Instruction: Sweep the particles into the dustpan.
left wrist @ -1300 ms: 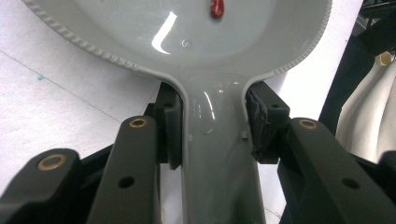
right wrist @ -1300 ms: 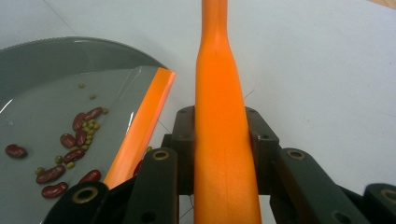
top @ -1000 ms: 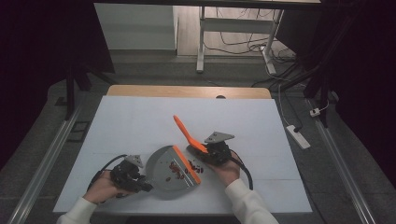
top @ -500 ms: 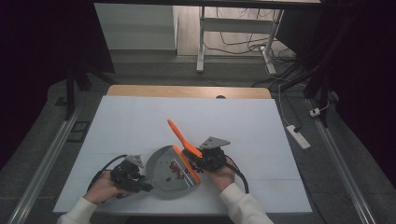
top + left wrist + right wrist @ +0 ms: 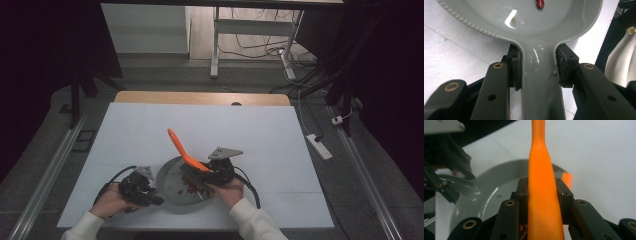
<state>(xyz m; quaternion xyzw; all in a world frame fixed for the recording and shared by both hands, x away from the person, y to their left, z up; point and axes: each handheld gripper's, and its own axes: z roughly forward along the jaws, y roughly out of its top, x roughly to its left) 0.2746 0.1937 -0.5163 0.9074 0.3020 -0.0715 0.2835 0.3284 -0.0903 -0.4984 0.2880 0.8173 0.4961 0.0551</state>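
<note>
While clamped on the grey pan's handle (image 5: 540, 82), left hand-held gripper (image 5: 141, 186) closed firmly, both black pads (image 5: 515, 67) pressed flat against the handle's two sides, no gap visible in the left gripper view. Held near the table's front edge, toward its left corner, with a hand (image 5: 111, 202) wrapped around the body. Grey pan (image 5: 172, 192) lying on the white table (image 5: 250, 130) close to the front edge, roughly at the middle, round bowl between the two grippers, beaded rim (image 5: 476, 26) seen along the bowl in the left gripper view. Small red pieces (image 5: 191, 184) scattered inside the bowl, one red piece (image 5: 540, 3) showing at the top of the left gripper view.

Right hand-held gripper (image 5: 212, 175) likewise closed, gripping the orange spatula (image 5: 182, 150) by its shaft, pads (image 5: 522, 192) tight on either side of the orange shaft (image 5: 542, 195) in the right gripper view. Positioned at the pan's right rim, near the front edge, a hand (image 5: 227, 189) behind it. Spatula tilted, long orange end rising up and away toward the table's middle, lower end down over the pan's bowl. Whether that lower end touches the red pieces: cannot tell.
</note>
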